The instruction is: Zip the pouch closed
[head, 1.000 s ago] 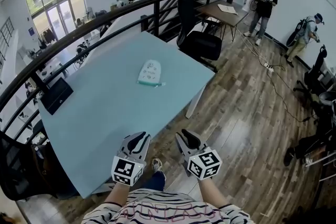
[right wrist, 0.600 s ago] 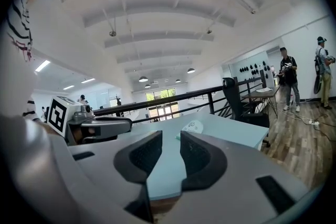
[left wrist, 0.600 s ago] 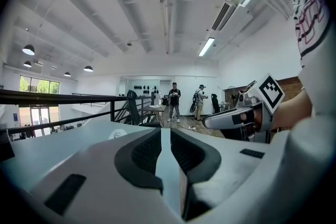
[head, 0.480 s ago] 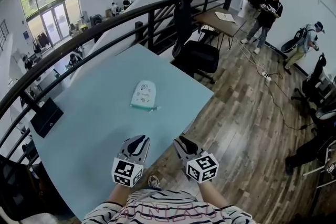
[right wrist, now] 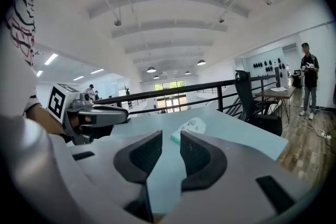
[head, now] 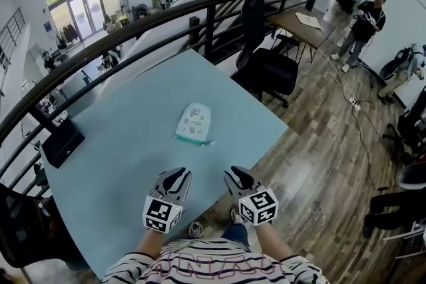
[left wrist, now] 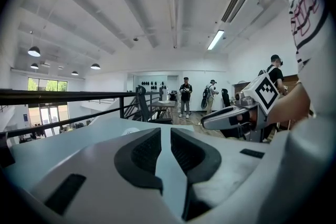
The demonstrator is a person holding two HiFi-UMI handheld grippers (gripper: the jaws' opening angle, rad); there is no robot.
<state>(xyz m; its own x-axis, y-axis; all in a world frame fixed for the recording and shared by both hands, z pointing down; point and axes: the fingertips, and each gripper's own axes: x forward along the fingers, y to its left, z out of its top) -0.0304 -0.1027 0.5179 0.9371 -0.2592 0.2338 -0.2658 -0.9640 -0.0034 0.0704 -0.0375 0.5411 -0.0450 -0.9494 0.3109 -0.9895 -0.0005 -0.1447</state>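
Left gripper [head: 178,173]: we hold it low in the frame, over the near edge of the table [head: 126,143]. Its jaws are closed together with nothing between them.
Right gripper [head: 233,173]: it sits just beside the left one at the lower centre. Its jaws are parted and empty, and its own view looks along them toward the pouch.
Step in hand: we judge this to be the reach, with no contact made yet. To do it well, we should bring both grippers forward and down together. One should pin the fabric near the zip's end while the other takes the pull. The closed left gripper must open first if it is to pinch.
Pouch [head: 194,123]: it lies flat on the table at the frame's centre, well apart from both grippers.
Pouch direction: its long axis appears to run near to far, leaning slightly right. The rounded end points away from us, and the teal zip edge [head: 194,140] lies across the near end with a small tab at its right.
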